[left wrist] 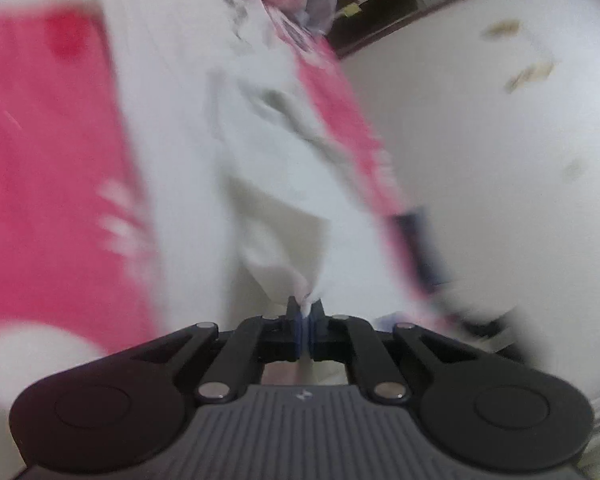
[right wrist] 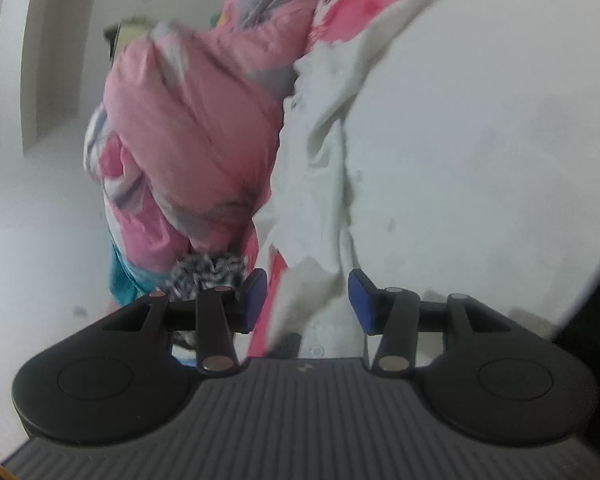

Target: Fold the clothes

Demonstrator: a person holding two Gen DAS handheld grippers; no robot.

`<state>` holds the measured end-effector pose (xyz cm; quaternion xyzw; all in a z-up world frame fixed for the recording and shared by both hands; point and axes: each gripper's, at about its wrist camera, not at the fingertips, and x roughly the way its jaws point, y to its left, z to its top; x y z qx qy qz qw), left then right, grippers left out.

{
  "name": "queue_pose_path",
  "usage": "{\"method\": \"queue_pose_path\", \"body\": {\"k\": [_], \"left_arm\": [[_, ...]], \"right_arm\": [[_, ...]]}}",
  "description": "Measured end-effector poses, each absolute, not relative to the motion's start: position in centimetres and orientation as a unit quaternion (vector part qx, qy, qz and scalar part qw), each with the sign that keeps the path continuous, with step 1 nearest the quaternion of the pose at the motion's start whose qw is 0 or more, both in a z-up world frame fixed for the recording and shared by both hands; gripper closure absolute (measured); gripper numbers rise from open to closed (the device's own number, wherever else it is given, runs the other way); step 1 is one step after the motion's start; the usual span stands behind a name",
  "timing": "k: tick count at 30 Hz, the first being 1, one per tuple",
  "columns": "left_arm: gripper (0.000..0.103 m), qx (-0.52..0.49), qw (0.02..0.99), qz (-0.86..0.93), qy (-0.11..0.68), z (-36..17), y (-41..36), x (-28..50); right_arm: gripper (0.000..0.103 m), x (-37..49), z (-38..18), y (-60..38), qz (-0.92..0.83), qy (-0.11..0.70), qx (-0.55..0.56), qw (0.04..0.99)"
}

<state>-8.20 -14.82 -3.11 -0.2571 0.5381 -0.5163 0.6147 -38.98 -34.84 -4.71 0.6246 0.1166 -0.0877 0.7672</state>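
Note:
A white garment (left wrist: 260,152) with a pink panel (left wrist: 40,160) and a pink-red strip (left wrist: 340,120) fills the left wrist view, blurred. My left gripper (left wrist: 306,312) is shut on a pinched fold of its white fabric. In the right wrist view the same white garment (right wrist: 324,160) runs down between the blue pads (right wrist: 256,292) of my right gripper (right wrist: 307,284). That gripper stands open, its pads apart from the cloth on both sides.
A heap of clothes lies to the left: a pink padded jacket (right wrist: 192,128), a black-and-white patterned piece (right wrist: 204,272) and a teal cloth (right wrist: 120,276). A white surface (right wrist: 28,220) spreads beyond. A dark wooden frame (left wrist: 412,4) stands far right.

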Motion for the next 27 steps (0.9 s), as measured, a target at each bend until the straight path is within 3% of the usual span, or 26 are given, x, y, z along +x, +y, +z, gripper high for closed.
{"method": "queue_pose_path", "body": {"k": [4, 8, 14, 21, 27], "left_arm": [[0.099, -0.353, 0.505, -0.587, 0.525, -1.5, -16.9, -8.9], [0.099, -0.360, 0.476, -0.611, 0.521, -1.9, -17.0, -10.2], [0.099, -0.270, 0.563, -0.526, 0.577, -6.8, -14.2, -9.9], [0.099, -0.224, 0.620, -0.533, 0.531, -5.7, -13.0, -9.4], [0.099, -0.200, 0.642, -0.542, 0.504, -5.6, -12.6, -8.9]], "right_arm": [[0.058, -41.4, -4.4, -34.8, -0.093, 0.075, 0.633, 0.765], [0.058, -42.7, -4.0, -35.2, -0.105, 0.058, 0.626, 0.770], [0.057, -43.0, -4.8, -36.0, -0.127, 0.074, 0.623, 0.768], [0.057, -39.2, -2.0, -39.4, -0.136, 0.108, 0.572, 0.802], [0.046, -32.3, 0.0, -46.0, -0.152, 0.148, 0.571, 0.793]]}}
